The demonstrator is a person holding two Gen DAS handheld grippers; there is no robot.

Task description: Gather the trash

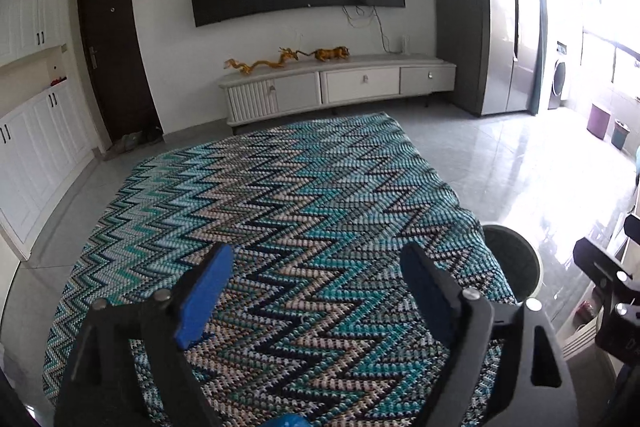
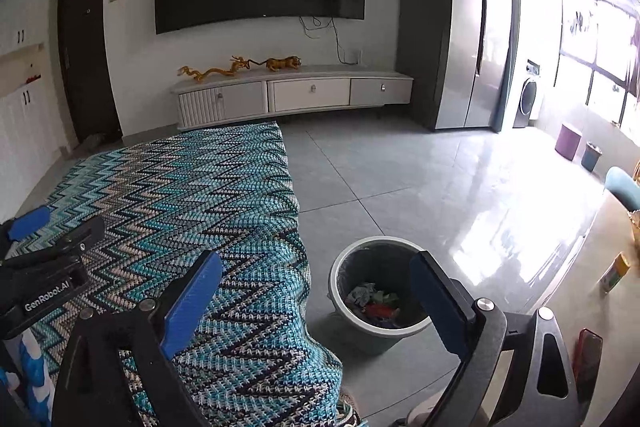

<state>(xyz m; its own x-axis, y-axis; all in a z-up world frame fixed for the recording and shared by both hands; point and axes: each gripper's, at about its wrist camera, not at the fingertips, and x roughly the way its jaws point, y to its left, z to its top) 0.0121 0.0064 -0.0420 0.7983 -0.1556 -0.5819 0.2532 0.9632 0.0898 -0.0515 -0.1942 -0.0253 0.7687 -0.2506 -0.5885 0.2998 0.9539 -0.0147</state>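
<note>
One trash bin (image 2: 378, 285), holding crumpled trash (image 2: 374, 301), just off the zigzag rug's (image 2: 180, 187) right edge. Two grippers above the rug: left gripper (image 1: 316, 259) and right gripper (image 2: 316, 267), jaws spread, nothing between them.

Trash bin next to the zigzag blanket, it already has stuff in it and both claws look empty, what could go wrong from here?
1. The trash bin stands right at the blanket's edge; a sweep of the open right claw could tip it.
2. The left claw hangs open over the knitted blanket and might snag its loops.
3. The items on the tabletop at right could be knocked.
</note>
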